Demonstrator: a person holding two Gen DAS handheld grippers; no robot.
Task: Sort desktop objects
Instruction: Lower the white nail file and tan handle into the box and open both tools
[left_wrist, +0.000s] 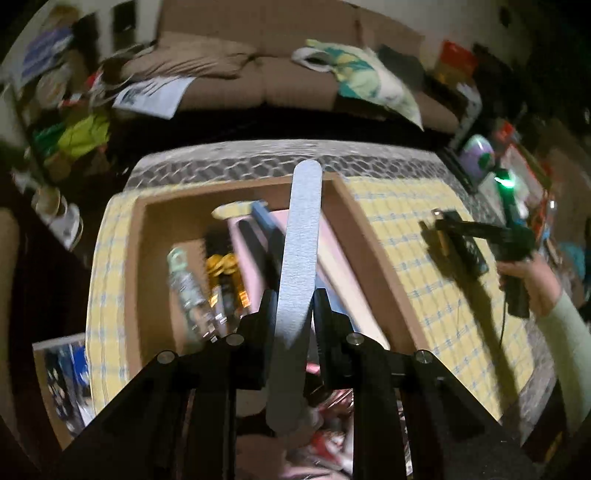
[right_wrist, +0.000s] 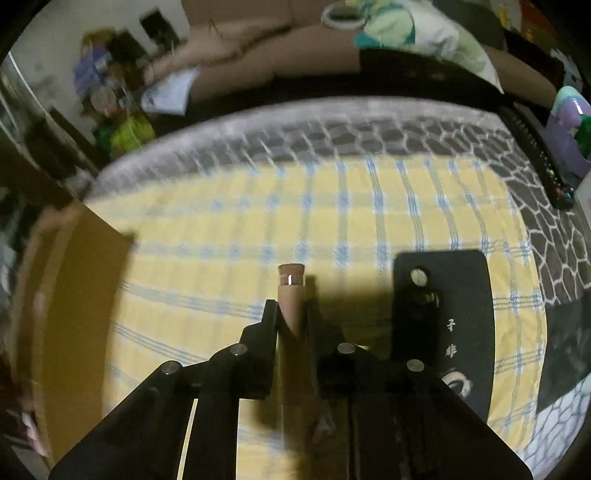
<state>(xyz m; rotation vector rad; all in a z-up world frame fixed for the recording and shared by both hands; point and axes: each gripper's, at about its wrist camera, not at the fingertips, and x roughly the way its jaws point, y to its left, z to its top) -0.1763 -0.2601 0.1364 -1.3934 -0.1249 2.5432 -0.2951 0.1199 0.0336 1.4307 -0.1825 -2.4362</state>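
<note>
Box (left_wrist: 147, 236), brown cardboard, sits on the left part of the table's yellow checked cloth (left_wrist: 406, 236), its far wall near the table's far edge. Inside, from left: a pale green-capped bottle (left_wrist: 184, 284), a gold-capped bottle (left_wrist: 225, 277), both lying down, then a pink flat item (left_wrist: 332, 254) with dark objects on it; details blurred. Left gripper (left_wrist: 295, 299) is above the box, jaws clamped on a long grey nail file (left_wrist: 301, 236) that stands up between them, its tip reaching past the box's far wall in this view. Right of the box, over open cloth, right gripper (right_wrist: 291, 310) has its jaws closed on a small tan tube (right_wrist: 291, 291) with a shiny band near its end. A hand (left_wrist: 532, 280) in a pale green sleeve holds that gripper. Just right of it, a black flat case (right_wrist: 461, 295) with white characters lies on the cloth near the table's right edge.
</note>
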